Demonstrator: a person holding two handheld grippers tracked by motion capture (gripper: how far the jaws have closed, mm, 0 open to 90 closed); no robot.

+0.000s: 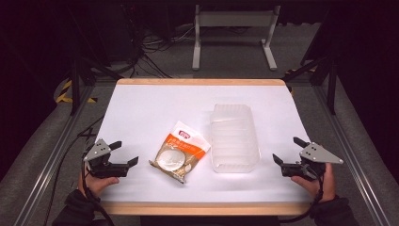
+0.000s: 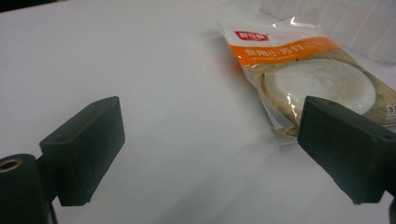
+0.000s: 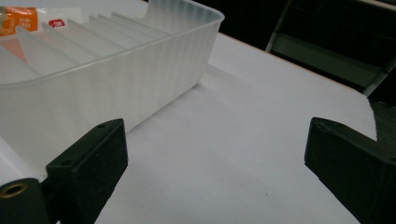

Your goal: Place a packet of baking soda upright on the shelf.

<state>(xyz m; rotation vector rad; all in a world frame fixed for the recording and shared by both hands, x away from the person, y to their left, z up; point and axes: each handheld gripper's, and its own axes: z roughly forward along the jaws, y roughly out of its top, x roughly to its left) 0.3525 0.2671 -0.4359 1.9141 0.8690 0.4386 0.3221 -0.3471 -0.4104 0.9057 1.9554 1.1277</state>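
Observation:
A snack packet (image 1: pixel 180 151) with an orange band and a round white cake inside lies flat near the table's middle front. The same packet (image 2: pixel 303 77) is ahead and to the right in the left gripper view. A clear ribbed plastic tray (image 1: pixel 234 137) stands just right of it, empty; its wall (image 3: pixel 102 84) rises at the left of the right gripper view. My left gripper (image 1: pixel 124 153) rests at the front left, open, jaws wide apart with nothing between them (image 2: pixel 210 149). At the front right, my right gripper (image 1: pixel 288 150) is open too, empty (image 3: pixel 215 163).
The white table top (image 1: pixel 155 108) has wooden strips along its near and far edges. Beyond the far edge a grey metal stand (image 1: pixel 234 35) and cables sit on the floor. Aluminium rails run along both sides of the table.

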